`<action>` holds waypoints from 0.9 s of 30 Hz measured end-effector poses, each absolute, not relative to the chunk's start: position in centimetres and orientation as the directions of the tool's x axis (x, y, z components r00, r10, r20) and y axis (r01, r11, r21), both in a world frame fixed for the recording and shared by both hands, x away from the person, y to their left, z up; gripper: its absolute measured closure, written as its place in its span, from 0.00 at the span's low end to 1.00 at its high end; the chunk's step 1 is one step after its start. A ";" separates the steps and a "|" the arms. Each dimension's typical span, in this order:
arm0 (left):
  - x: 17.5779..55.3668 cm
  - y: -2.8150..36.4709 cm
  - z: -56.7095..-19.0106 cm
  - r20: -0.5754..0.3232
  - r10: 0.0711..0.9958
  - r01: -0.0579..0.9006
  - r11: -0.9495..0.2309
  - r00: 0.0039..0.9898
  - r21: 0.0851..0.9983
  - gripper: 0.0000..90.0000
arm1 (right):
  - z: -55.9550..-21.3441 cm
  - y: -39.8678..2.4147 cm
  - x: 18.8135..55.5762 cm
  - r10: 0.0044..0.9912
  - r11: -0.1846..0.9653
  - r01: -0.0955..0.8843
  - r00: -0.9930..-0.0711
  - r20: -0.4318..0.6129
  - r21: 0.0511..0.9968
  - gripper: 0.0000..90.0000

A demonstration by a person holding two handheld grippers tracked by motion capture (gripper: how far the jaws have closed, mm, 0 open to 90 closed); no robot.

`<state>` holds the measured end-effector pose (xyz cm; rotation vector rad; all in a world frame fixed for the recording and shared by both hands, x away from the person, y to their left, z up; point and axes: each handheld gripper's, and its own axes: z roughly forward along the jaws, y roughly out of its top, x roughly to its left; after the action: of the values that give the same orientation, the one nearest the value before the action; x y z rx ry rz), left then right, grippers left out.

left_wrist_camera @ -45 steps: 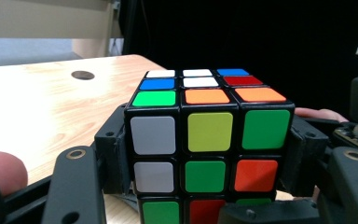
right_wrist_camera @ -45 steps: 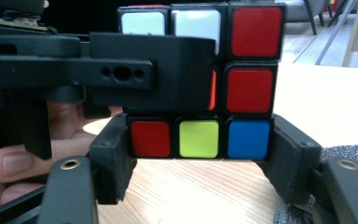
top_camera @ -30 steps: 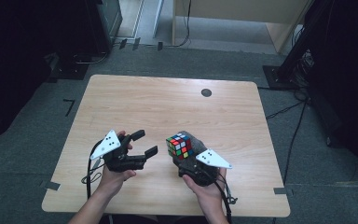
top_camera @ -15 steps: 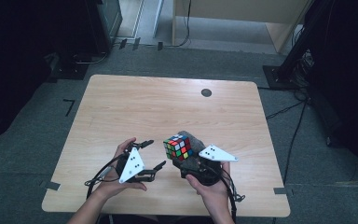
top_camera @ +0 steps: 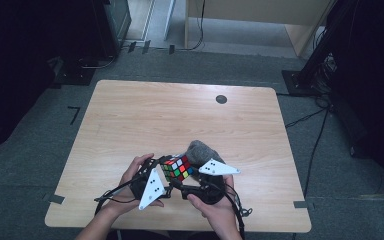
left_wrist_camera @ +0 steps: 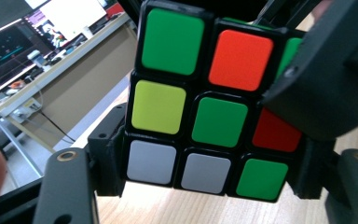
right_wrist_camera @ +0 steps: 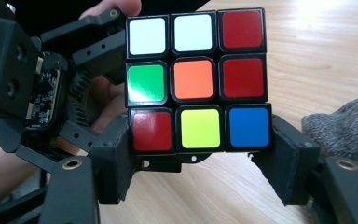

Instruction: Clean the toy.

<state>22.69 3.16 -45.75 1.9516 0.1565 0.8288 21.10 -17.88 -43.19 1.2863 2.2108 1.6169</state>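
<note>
A scrambled Rubik's cube (top_camera: 176, 167) is held above the near part of the wooden table (top_camera: 180, 115), between both hands. My right gripper (right_wrist_camera: 198, 158) is shut on it; its pads (right_wrist_camera: 116, 158) press on the two sides of the cube's (right_wrist_camera: 196, 79) bottom row. My left gripper (left_wrist_camera: 207, 172) comes in from the left in the high view. Its jaws have just been closing, and its pads (left_wrist_camera: 107, 158) now lie against the lower row of the cube (left_wrist_camera: 209, 107). In the right gripper view, the left gripper's body (right_wrist_camera: 28, 79) shows beside the cube.
A grey fuzzy lump (top_camera: 199, 152) lies on the table just behind the cube, next to the right gripper. A small black disc (top_camera: 221, 99) sits near the far edge. Cables trail from both grippers over the near edge. A desk with screens (left_wrist_camera: 51, 51) stands farther off.
My left gripper has swung right from open table to the cube, and its jaws have closed around it. The right hand has drawn the cube slightly nearer and to the left.
</note>
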 end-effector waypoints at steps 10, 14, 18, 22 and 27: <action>24.2 4.6 -46.0 0.399 0.496 -0.122 -0.500 0.771 0.857 0.37 | -42.4 -21.1 22.2 0.631 -0.049 0.570 -0.619 0.468 0.820 0.34; 25.1 5.5 -46.0 0.304 0.546 -0.036 -0.447 0.781 0.894 0.37 | -43.9 -22.1 23.0 0.795 0.041 0.507 -0.538 0.279 0.861 0.39; 25.2 5.6 -45.8 0.267 0.571 0.005 -0.429 0.776 0.903 0.37 | -47.8 -22.8 24.4 0.865 0.099 0.559 -0.457 0.206 0.823 0.55; 25.5 5.7 -45.9 0.222 0.578 0.047 -0.414 0.786 0.909 0.37 | -49.8 -24.1 25.3 0.904 0.167 0.589 -0.412 0.115 0.791 0.69; 26.0 5.9 -46.0 0.178 0.584 0.090 -0.400 0.792 0.912 0.37 | -50.0 -26.3 25.5 0.954 0.159 0.597 -0.298 0.033 0.787 0.59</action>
<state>25.95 5.92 -46.00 1.9305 0.5076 0.5894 25.55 -26.34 -50.01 1.4683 1.9627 0.9857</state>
